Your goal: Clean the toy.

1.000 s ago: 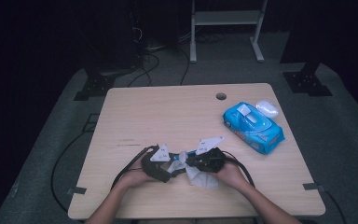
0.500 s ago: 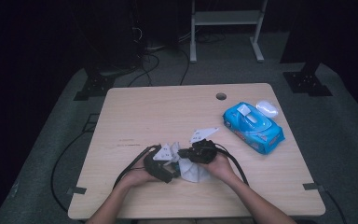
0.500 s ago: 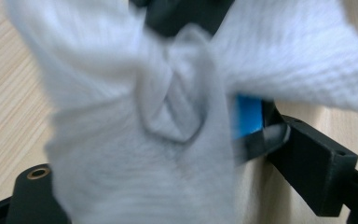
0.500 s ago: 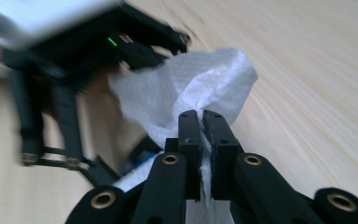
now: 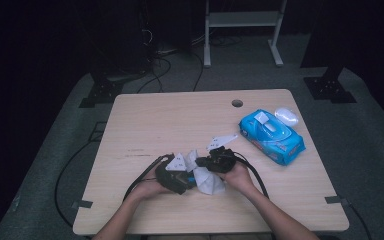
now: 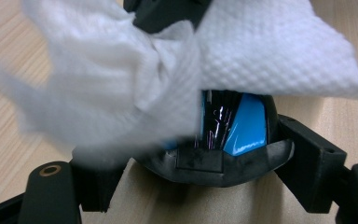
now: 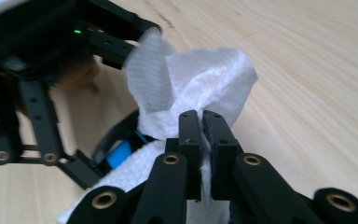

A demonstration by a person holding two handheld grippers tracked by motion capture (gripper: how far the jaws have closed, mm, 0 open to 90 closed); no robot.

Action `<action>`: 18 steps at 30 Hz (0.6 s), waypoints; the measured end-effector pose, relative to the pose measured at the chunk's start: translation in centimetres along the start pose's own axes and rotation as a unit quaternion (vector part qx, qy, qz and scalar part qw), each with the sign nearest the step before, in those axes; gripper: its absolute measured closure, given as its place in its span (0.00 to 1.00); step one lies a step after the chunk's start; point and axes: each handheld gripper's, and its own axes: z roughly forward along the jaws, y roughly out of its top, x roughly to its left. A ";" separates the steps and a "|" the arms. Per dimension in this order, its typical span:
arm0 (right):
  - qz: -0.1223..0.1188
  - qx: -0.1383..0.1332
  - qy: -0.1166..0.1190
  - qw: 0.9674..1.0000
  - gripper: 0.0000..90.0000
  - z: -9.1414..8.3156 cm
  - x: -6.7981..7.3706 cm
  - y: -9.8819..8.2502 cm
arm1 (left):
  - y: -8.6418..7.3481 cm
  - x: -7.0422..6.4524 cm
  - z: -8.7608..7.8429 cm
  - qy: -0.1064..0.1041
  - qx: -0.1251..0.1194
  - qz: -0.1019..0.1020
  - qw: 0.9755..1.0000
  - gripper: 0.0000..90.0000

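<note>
Left gripper (image 5: 182,176): sitting near the table's (image 5: 145,125) front edge, left of centre; jaws have just been closing, gripping a black-and-blue object (image 6: 233,135).
Wipe (image 5: 207,180): lying draped over that object, between the 2 grippers, touching both.
Right gripper (image 7: 201,122): jaws are pinching the wipe tight.
Pack (image 5: 271,136): resting by the right edge, well apart.
</note>
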 end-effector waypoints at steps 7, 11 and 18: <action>0.025 0.012 0.005 1.000 0.95 -0.1 -1.3 -0.6 | -0.1 0.1 0.0 -0.001 -0.002 0.000 1.000 0.26; 0.008 0.014 0.020 1.000 0.95 0.7 -0.3 -0.1 | -0.1 0.1 0.0 -0.001 -0.001 0.001 1.000 0.26; -0.029 0.020 0.028 0.999 0.95 2.1 1.1 0.5 | -0.2 0.0 -0.2 0.000 0.000 0.003 1.000 0.26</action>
